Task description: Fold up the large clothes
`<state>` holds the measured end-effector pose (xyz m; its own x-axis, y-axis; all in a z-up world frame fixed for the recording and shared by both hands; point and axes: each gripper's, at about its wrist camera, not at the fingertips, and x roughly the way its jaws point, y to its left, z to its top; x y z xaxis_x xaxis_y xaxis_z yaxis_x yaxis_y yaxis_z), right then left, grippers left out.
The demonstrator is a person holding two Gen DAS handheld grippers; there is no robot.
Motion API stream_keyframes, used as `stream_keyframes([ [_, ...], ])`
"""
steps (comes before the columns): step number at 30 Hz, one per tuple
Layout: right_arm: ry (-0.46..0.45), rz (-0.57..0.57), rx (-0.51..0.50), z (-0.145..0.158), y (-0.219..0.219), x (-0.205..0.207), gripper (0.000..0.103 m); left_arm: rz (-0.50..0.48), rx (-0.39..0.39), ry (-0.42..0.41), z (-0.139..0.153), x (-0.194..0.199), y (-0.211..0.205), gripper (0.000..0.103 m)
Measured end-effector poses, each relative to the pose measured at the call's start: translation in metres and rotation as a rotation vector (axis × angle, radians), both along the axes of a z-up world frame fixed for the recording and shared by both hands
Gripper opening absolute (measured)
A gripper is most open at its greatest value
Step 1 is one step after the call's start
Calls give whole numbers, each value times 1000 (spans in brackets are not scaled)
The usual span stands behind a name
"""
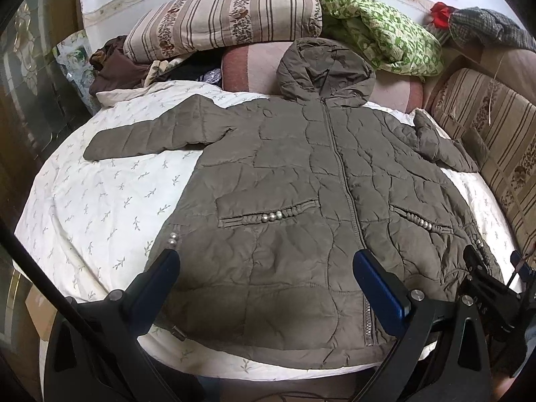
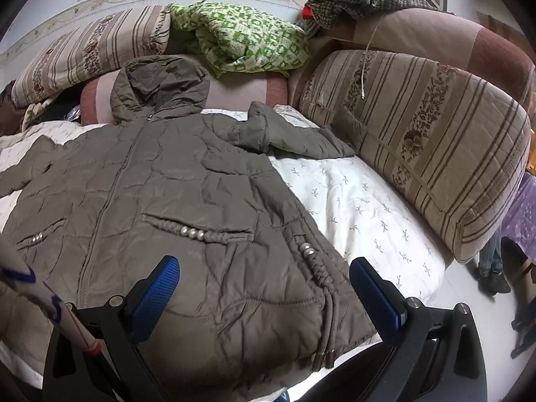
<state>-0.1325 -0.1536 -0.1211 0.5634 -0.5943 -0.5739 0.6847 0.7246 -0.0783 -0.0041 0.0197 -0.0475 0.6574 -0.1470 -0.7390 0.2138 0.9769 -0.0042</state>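
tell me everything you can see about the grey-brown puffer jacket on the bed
The jacket is grey-brown quilted fabric, looks padded, hooded, zipped shut down the front. It lies flat, front up, on the white leaf-print sheet, hood resting against a pink cushion. One sleeve stretches out flat; the other is crumpled near the striped cushion. Both slanted pockets carry braided trim with silver beads. Neither open tool touches it.
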Motion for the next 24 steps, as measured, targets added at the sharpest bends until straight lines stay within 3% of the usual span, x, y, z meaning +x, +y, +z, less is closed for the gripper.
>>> stream_keyframes([
  [11,3,56,-37,16,32,5,103,13,-29,9,-4,2,17,103],
  [24,18,56,-21,22,35,8,103,8,-31,22,-9,4,17,103],
])
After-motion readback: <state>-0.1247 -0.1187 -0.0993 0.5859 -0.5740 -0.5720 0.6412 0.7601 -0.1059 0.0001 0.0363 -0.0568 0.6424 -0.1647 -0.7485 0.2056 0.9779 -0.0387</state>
